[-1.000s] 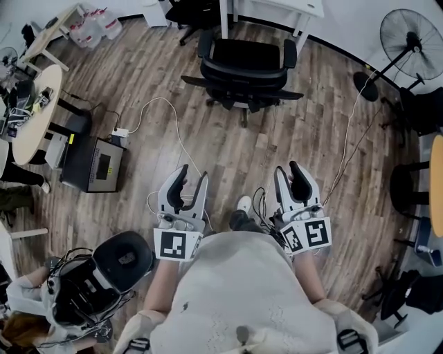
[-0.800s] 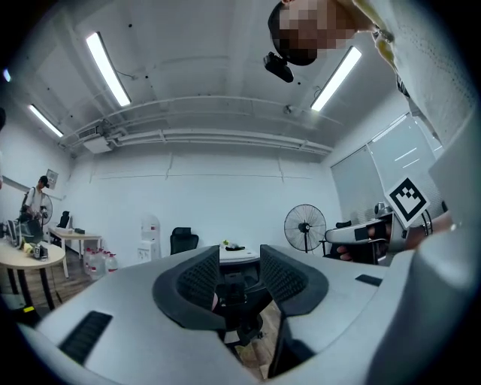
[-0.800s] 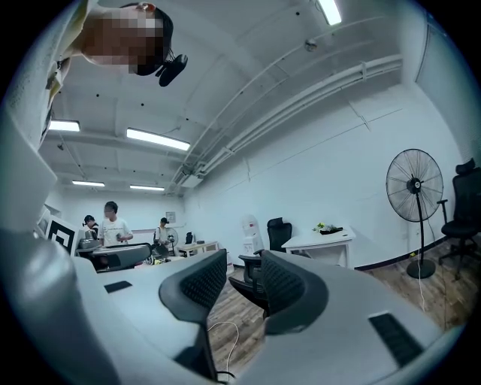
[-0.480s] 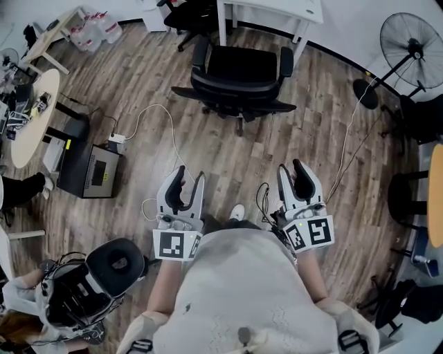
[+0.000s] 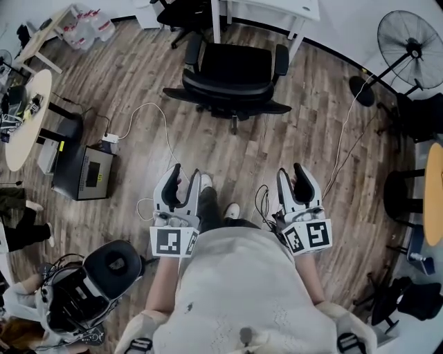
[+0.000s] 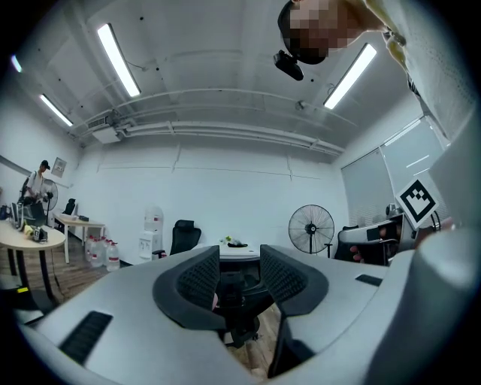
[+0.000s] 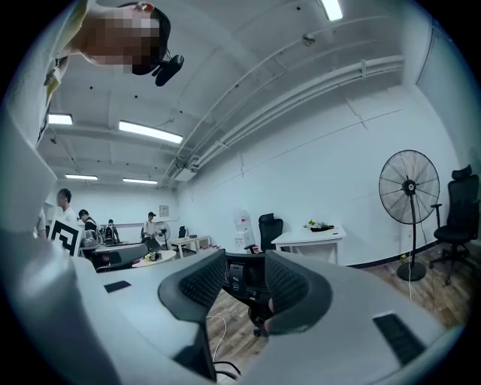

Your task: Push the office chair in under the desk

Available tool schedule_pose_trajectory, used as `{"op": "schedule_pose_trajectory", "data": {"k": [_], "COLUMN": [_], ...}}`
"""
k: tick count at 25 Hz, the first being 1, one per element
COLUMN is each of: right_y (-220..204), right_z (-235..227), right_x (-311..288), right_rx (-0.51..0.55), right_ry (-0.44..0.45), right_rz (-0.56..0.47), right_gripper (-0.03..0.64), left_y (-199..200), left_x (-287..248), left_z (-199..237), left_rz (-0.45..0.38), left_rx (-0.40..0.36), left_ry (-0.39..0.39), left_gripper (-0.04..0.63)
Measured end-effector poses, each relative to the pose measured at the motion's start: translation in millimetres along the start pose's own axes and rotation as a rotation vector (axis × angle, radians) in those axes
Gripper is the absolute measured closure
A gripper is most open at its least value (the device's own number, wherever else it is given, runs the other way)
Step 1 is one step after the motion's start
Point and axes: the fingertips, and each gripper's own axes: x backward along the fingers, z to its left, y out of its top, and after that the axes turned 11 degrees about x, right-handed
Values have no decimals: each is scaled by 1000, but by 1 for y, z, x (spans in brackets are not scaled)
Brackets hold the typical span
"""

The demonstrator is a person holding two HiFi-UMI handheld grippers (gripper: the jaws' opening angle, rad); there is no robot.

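A black office chair (image 5: 232,72) stands on the wood floor, its back toward me, in front of the white desk (image 5: 266,8) at the top of the head view. My left gripper (image 5: 185,174) and right gripper (image 5: 291,171) are held side by side, well short of the chair, and point level at it. Both are open with nothing between the jaws. In the left gripper view the chair (image 6: 239,295) shows through the gap of the left gripper (image 6: 239,265), below the desk (image 6: 242,250). The right gripper (image 7: 246,280) likewise frames the chair (image 7: 242,272).
A white cable (image 5: 163,114) loops across the floor left of the chair. A black box (image 5: 86,173) and a round table (image 5: 24,117) stand at the left, and another chair (image 5: 114,266) at the lower left. A standing fan (image 5: 408,34) and stool (image 5: 401,197) are at the right.
The person has stepped forward, one foot now ahead between the grippers. Both grippers have moved a little closer to the chair. The chair itself stands as before.
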Motion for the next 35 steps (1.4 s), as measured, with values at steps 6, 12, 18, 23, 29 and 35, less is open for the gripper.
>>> {"op": "schedule_pose_trajectory", "data": {"k": [6, 12, 18, 23, 29, 35], "right_y": [0, -2, -15, -22, -39, -56], "right_z": [-17, -27, -37, -54, -67, -79], "right_x": [-31, -81, -137, -182, -231, -277], "right_rx": [12, 24, 35, 38, 47, 48], "right_ry": [-38, -52, -77, -106, -133, -154], "right_rz": [25, 56, 93, 135, 185, 244], "right_gripper": [456, 453, 448, 446, 443, 440], "left_y": [1, 6, -4, -8, -25, -39], "left_x": [-41, -92, -138, -185, -230, -275], "left_z": [19, 49, 94, 125, 159, 186], "left_rz": [15, 21, 53, 81, 118, 161], "left_rx": [-4, -3, -4, -12, -20, -31], "left_ry": [-19, -31, -20, -25, -31, -65], "left_gripper": [430, 431, 430, 430, 431, 430]}}
